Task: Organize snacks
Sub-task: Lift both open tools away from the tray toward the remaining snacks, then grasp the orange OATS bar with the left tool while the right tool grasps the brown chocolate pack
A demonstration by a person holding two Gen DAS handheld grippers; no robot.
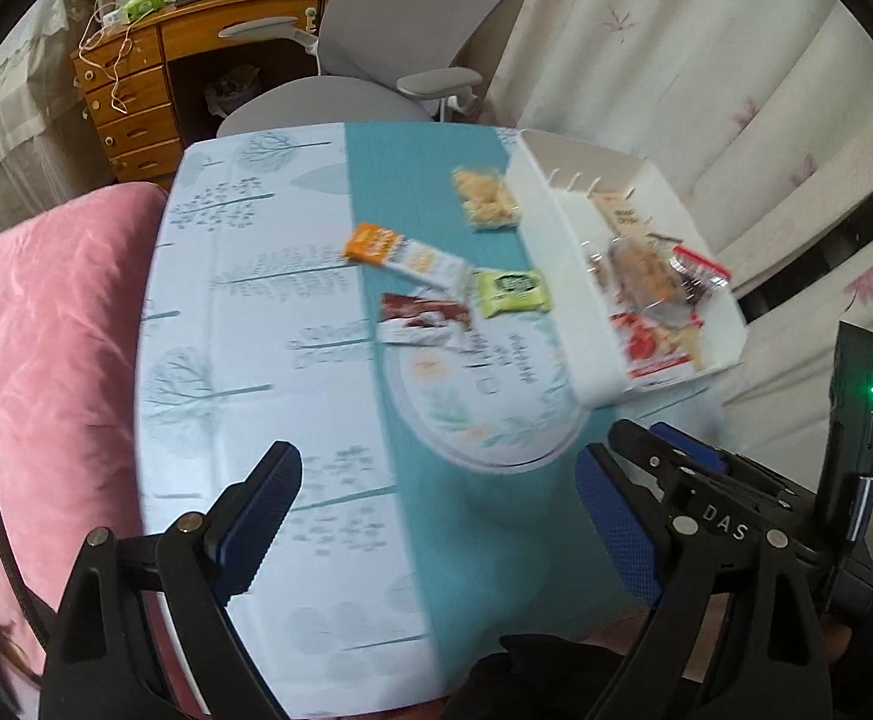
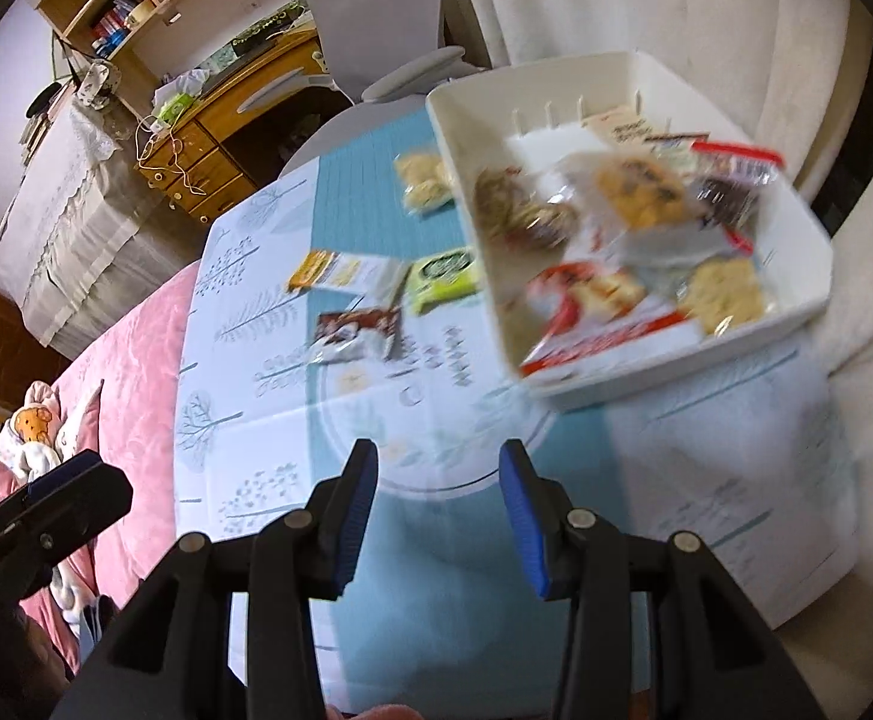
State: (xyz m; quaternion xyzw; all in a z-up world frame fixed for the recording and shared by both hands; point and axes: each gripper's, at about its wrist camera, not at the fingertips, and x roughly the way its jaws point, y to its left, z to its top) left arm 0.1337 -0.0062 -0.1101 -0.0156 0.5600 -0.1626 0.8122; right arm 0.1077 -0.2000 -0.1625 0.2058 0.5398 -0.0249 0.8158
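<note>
A white bin [image 1: 562, 276] [image 2: 808, 252] at the table's right side holds several wrapped snacks. Loose on the cloth to its left lie an orange-and-white bar [image 1: 403, 252] [image 2: 346, 270], a green packet [image 1: 511, 293] [image 2: 442, 279], a brown-and-white packet [image 1: 421, 321] [image 2: 358, 330] and a clear bag of pale crackers [image 1: 487, 198] [image 2: 424, 180]. My left gripper [image 1: 436, 516] is open and empty above the near table. My right gripper [image 2: 439, 516] is open and empty, also near the front; it shows at the right of the left wrist view [image 1: 676, 462].
The table [image 1: 244, 312] [image 2: 244, 312] wears a blue and teal printed cloth. A pink quilt [image 1: 46, 324] lies left of it. A grey office chair [image 1: 376, 60] and a wooden desk [image 1: 136, 90] stand behind. Curtains [image 1: 706, 90] hang at the right.
</note>
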